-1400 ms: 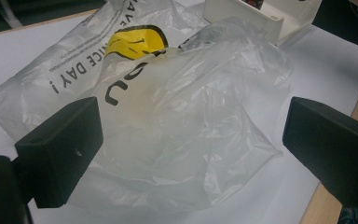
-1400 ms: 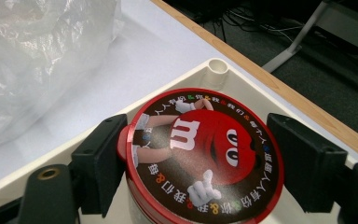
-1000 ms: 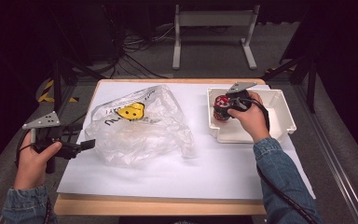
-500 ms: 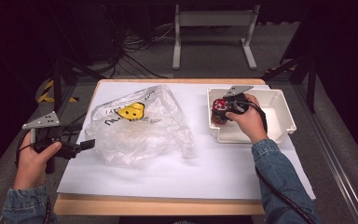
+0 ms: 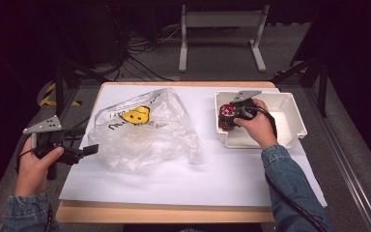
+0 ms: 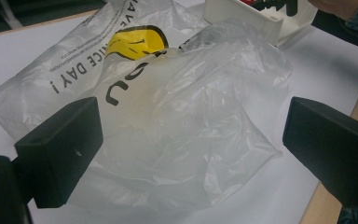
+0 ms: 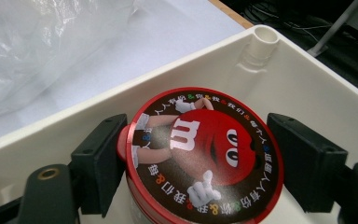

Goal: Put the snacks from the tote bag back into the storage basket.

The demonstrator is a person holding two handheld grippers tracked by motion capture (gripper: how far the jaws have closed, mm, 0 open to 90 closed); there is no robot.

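Two jaws against a red-lidded candy tub inside the white bin.

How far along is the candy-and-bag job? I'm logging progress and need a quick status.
Done: the right gripper is down in the white bin, jaws either side of the red-lidded candy tub; whether both pads press on it can't be told. In hand: the tub sits in the bin. Left: the plastic bag lies crumpled on the table, the left gripper open in front of it, not gripping.

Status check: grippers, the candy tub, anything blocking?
Right gripper clamped on red-lidded candy tub inside white bin. Left gripper open, facing plastic bag. Nothing blocking.
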